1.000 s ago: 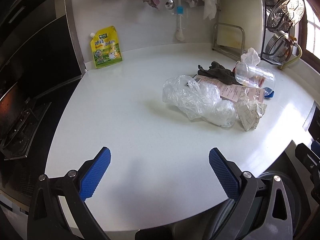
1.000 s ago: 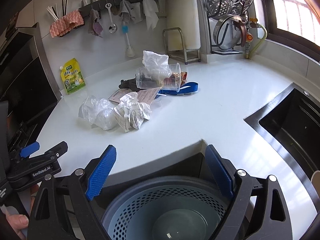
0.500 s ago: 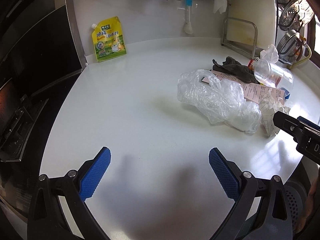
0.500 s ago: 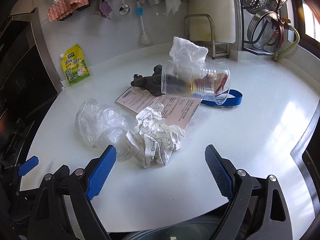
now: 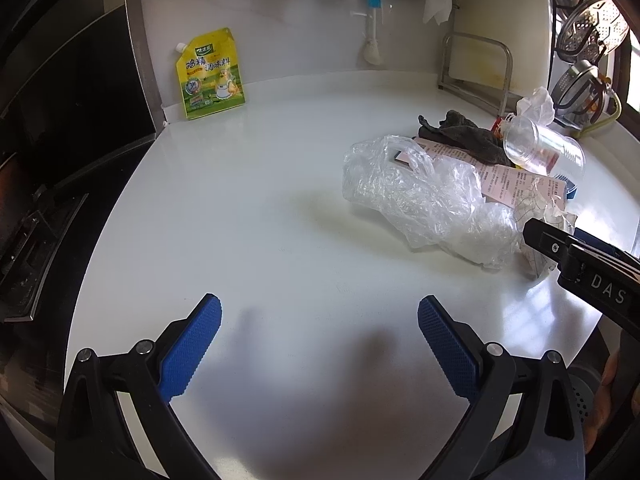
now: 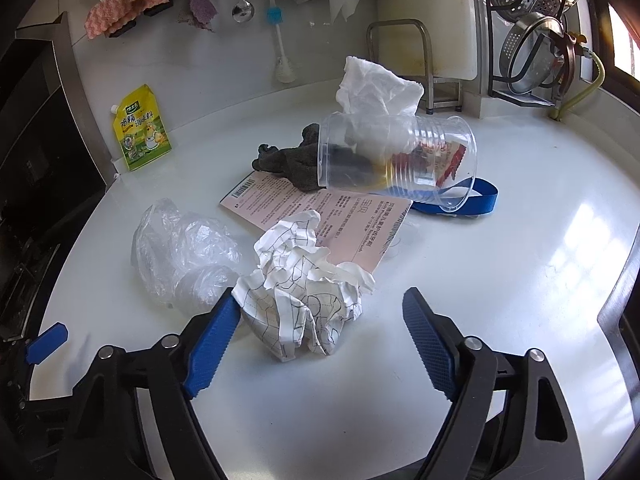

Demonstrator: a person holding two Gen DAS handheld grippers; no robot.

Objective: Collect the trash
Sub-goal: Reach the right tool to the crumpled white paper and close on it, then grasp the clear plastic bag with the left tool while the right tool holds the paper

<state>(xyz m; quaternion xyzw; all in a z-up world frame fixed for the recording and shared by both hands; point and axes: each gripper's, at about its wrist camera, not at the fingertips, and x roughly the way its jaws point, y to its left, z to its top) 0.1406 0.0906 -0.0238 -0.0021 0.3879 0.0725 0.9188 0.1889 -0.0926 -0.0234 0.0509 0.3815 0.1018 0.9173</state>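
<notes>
A crumpled white paper ball with black lines (image 6: pixel 304 280) lies on the white counter (image 6: pixel 500 280), between the blue pads of my right gripper (image 6: pixel 320 308). Its jaws are closing. The left pad is at the paper's edge and the right pad stands clear of it. Behind the ball lie a pink receipt (image 6: pixel 344 212), a clear plastic bag (image 6: pixel 180 252) and a tipped clear cup (image 6: pixel 396 156) with scraps inside. My left gripper (image 5: pixel 319 308) is open over bare counter, well short of the plastic bag (image 5: pixel 416 196).
Further back lie a dark cloth (image 6: pixel 288 160), a white tissue (image 6: pixel 376 88) and a blue strap (image 6: pixel 480 196). A yellow pouch (image 5: pixel 210 74) leans on the back wall. A grey perforated bin (image 5: pixel 580 396) sits below the counter's near edge. A sink edge (image 6: pixel 616 304) lies at the right.
My right gripper moved forward from above the bin over the counter, now straddles the paper ball, and its jaws have narrowed. My left gripper crept slightly forward and stayed open.
</notes>
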